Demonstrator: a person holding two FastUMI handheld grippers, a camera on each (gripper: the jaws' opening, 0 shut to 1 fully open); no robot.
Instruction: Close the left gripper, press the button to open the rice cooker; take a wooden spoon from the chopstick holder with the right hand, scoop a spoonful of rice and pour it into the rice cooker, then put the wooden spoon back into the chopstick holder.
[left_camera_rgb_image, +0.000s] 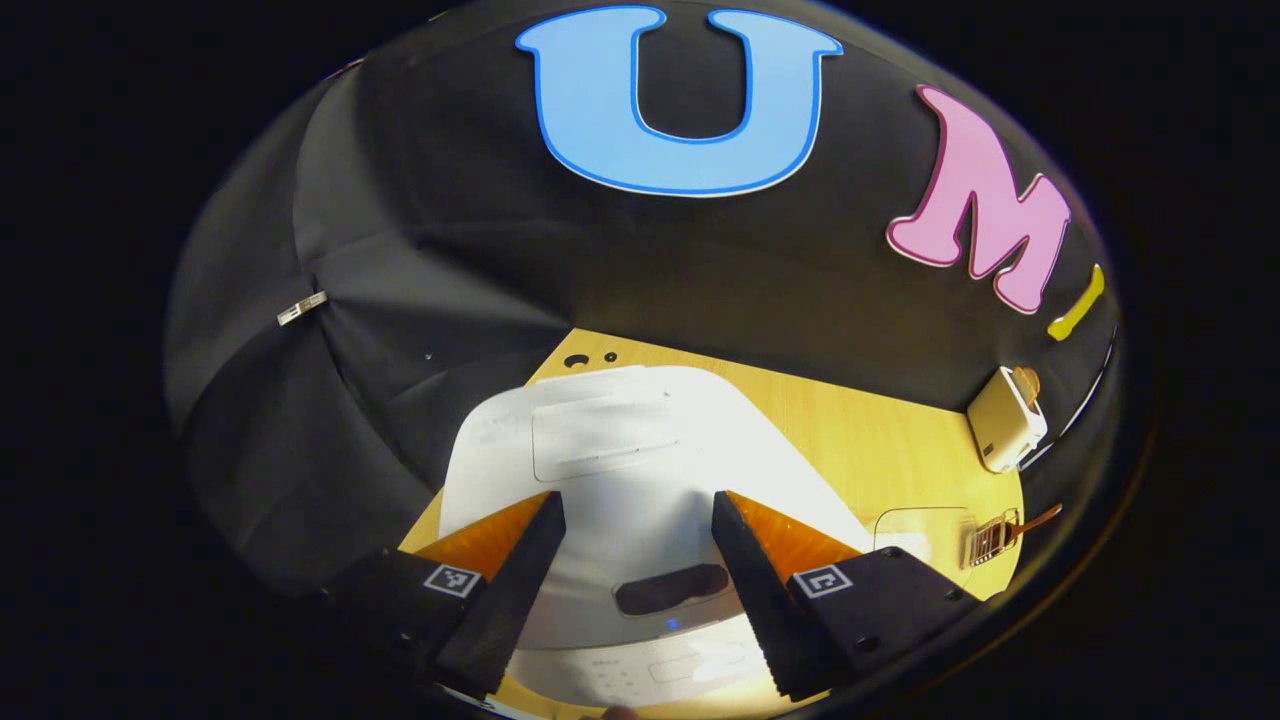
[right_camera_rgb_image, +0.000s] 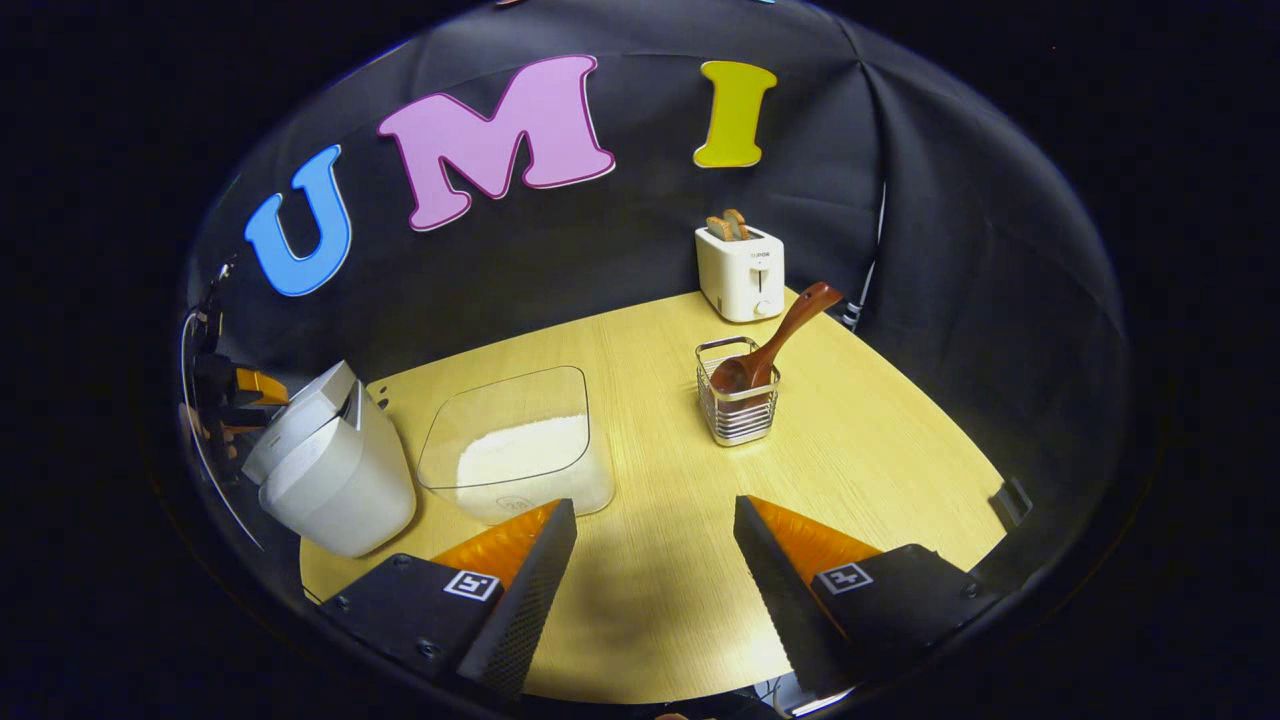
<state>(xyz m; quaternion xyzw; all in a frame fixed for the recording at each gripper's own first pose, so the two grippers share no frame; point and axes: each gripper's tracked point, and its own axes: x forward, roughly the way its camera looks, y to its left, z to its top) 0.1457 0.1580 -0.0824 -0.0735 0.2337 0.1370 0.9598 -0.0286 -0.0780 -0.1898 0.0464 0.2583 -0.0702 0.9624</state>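
Note:
The white rice cooker (left_camera_rgb_image: 640, 450) lies right under my left gripper (left_camera_rgb_image: 638, 497), lid down as far as I can tell. Its dark button (left_camera_rgb_image: 670, 588) shows between the fingers, which stand wide apart and hold nothing. In the right gripper view the cooker (right_camera_rgb_image: 335, 470) sits at the table's left edge, with the left gripper (right_camera_rgb_image: 250, 385) and a hand just behind it. A wooden spoon (right_camera_rgb_image: 775, 345) leans in the wire chopstick holder (right_camera_rgb_image: 738, 410), bowl down. A clear container of rice (right_camera_rgb_image: 520, 450) stands between cooker and holder. My right gripper (right_camera_rgb_image: 655, 503) hovers open over bare table.
A white toaster (right_camera_rgb_image: 740, 270) with bread in it stands at the back of the wooden table (right_camera_rgb_image: 880, 450), behind the holder. In the left gripper view the toaster (left_camera_rgb_image: 1005, 418) and the holder (left_camera_rgb_image: 990, 540) are at the far right.

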